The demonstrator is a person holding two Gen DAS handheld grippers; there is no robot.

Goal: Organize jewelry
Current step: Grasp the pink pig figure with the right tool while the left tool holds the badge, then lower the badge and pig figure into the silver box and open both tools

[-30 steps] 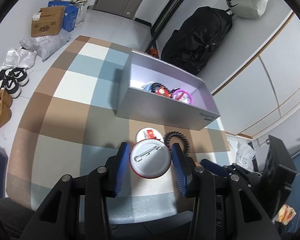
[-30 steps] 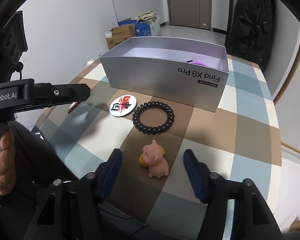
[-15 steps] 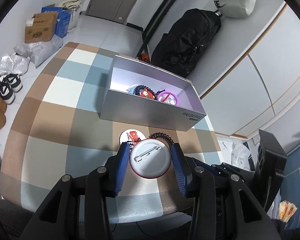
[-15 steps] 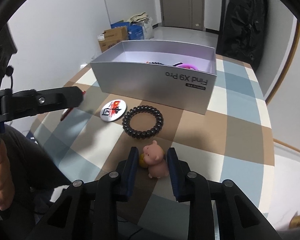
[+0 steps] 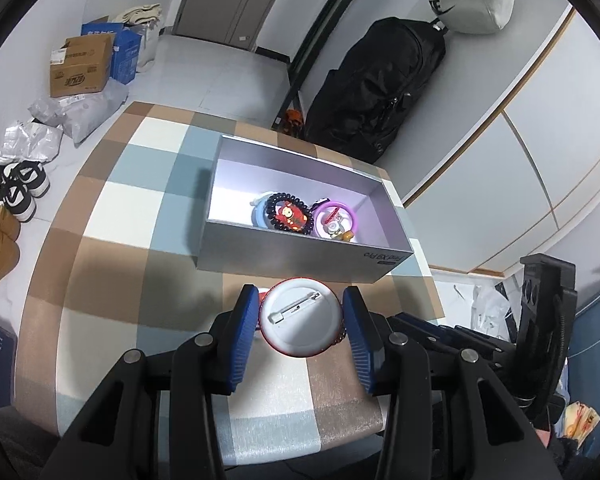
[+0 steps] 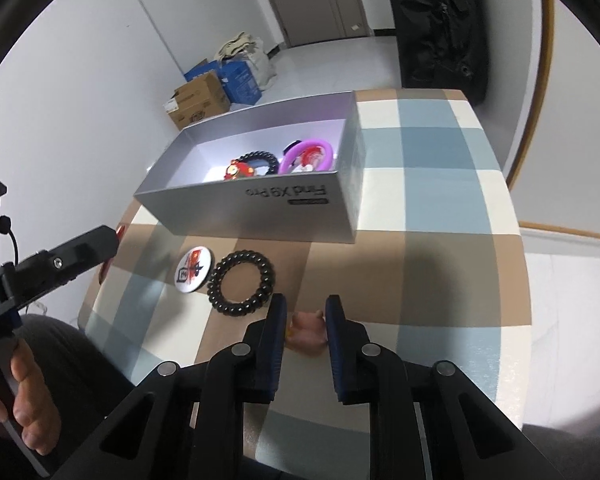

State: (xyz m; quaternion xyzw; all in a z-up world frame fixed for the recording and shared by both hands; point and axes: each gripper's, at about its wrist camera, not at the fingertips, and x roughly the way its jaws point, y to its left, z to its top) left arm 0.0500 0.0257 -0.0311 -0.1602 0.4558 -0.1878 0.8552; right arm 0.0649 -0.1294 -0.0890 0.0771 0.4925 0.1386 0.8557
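In the middle of the left wrist view, the silver box (image 5: 300,256) lies straight ahead of your left gripper (image 5: 300,316), long axis running left to right across the frame, open top showing a beaded ring, a purple ring and small charms already inside. Your left gripper is clamped on the round pin badge (image 5: 302,318), pin-back up, just short of the box's near wall, so this hand looks nearer to the drop. In the lower centre of the right wrist view, your right gripper (image 6: 306,320) is closed on the pink pig charm (image 6: 306,326), box up and left of it. The black coil bracelet (image 6: 242,283) and printed badge (image 6: 193,269) lie touching on the checked tablecloth (image 6: 420,264). The pig is mostly hidden by the fingers; whether it is lifted, you cannot tell.
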